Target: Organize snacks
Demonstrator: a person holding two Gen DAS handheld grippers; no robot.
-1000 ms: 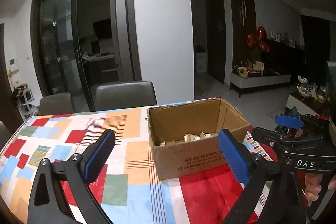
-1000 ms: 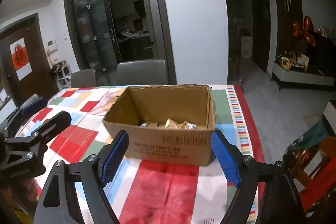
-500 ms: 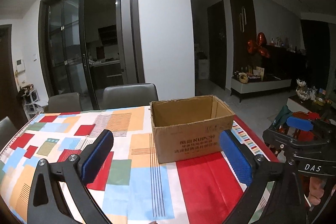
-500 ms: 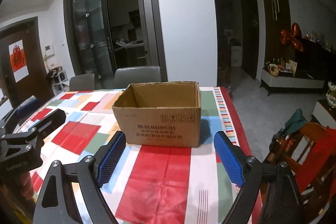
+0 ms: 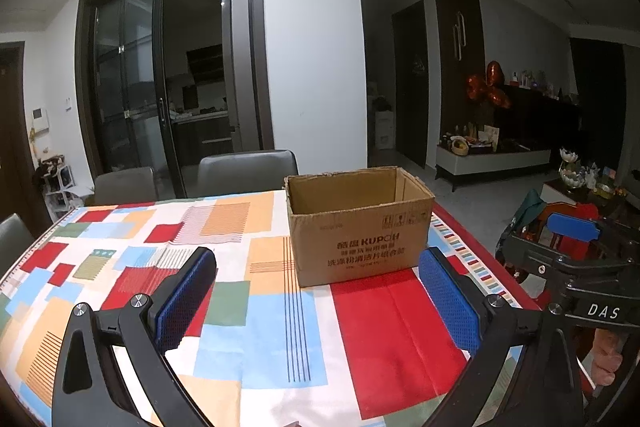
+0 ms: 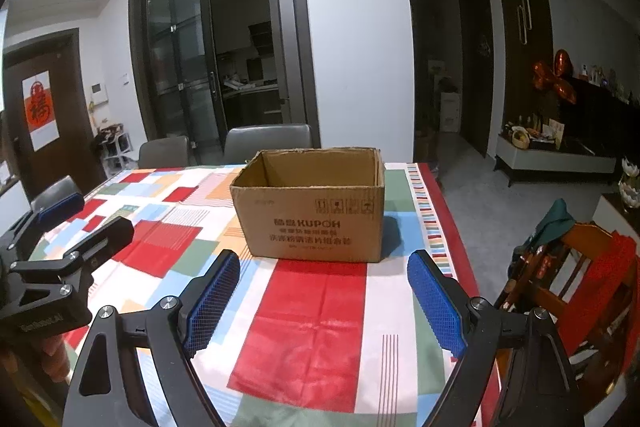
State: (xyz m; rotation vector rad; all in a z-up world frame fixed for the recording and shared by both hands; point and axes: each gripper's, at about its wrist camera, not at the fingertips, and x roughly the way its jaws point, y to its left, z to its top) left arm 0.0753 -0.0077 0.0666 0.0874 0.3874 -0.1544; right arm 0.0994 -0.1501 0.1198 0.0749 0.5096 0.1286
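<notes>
Covering the bench [image 5: 120, 259] is a patchwork cloth of red, blue, orange and white blocks. Toward its far right part stands the open cardboard box [image 5: 360, 227], upright, printed with "KUPOH" on the near wall; its contents are hidden from this low angle. Two grey chairs [image 6: 268, 143] sit behind the bench. Both tools hang above the near edge, well apart from the box: the left tool [image 5: 316, 303] and right tool [image 6: 324, 303] each spread wide, gripping nothing.
</notes>
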